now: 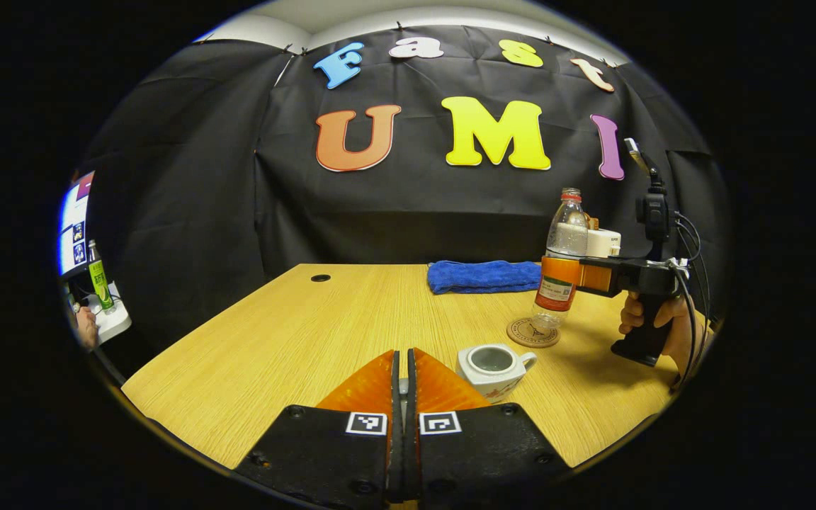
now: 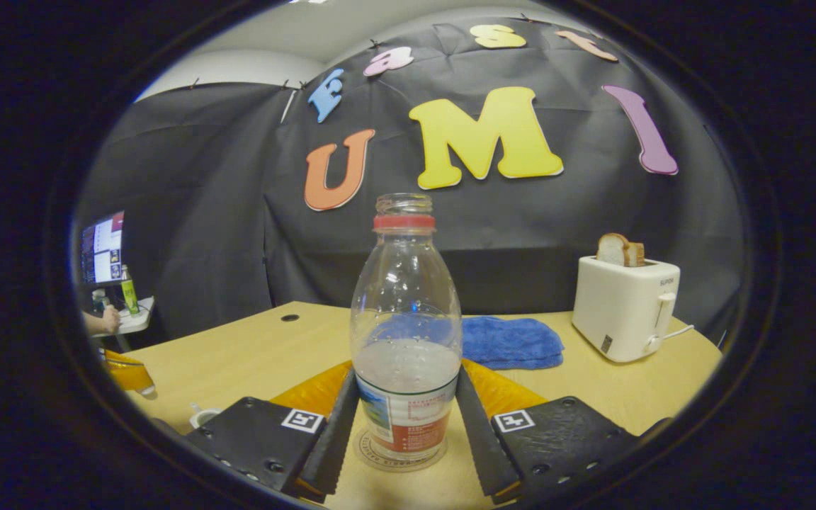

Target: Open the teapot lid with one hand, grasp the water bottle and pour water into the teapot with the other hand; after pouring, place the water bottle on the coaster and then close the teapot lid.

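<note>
My left gripper [image 1: 402, 375] sits at the bottom centre of the left gripper view with its two fingers pressed together; something small and pale shows in the slit between them, but I cannot tell what it is. Just right of those fingers, low in that frame, the teapot [image 1: 494, 368] stands on the wooden table [image 1: 295, 333] with its mouth uncovered and a dark pool visible inside. Farther right, at mid-height, my right gripper [image 1: 562, 275] reaches in from the right edge, held by a hand [image 1: 663, 319], its fingers at the label of the water bottle [image 1: 565, 262]. The bottle stands upright on the round coaster [image 1: 533, 331], cap off. In the right gripper view the bottle fills the centre, partly full, with a finger close against each side of it; whether both press on it I cannot tell. A blue cloth [image 2: 514, 341] lies behind it, and a white toaster [image 2: 624, 306] with bread stands at the right.
</note>
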Tool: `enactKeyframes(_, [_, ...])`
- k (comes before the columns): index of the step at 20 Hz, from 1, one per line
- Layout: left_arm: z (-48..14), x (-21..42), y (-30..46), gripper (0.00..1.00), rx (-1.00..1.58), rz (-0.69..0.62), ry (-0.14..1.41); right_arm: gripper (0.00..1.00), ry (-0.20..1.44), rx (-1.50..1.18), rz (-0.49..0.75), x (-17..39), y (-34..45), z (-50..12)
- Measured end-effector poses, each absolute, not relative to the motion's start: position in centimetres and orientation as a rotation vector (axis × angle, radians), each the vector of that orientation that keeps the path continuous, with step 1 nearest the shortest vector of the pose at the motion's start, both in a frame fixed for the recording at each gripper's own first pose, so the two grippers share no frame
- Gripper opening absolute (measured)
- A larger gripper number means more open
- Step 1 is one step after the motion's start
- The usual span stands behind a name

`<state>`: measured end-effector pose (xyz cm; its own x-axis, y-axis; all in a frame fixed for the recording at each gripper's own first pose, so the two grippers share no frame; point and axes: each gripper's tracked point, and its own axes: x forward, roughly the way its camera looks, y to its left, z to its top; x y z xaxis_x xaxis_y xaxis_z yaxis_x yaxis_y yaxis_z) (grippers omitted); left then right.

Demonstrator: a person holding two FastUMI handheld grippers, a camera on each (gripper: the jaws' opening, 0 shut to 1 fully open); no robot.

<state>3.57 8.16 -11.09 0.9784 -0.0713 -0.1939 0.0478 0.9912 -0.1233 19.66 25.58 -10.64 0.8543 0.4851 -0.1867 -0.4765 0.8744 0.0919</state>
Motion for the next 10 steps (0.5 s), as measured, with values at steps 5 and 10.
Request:
enactKeyframes(5, [-11.1,3.7,7.0,0.03,-0.111,-0.072,0.198,0.72,0.232,0.017,0.528,19.7,26.4,-12.2])
enactKeyframes(10, [-11.4,3.8,5.1,0.03,-0.149,-0.118,0.217,0.8,0.23,0.031,0.559,19.5,26.5,-12.4])
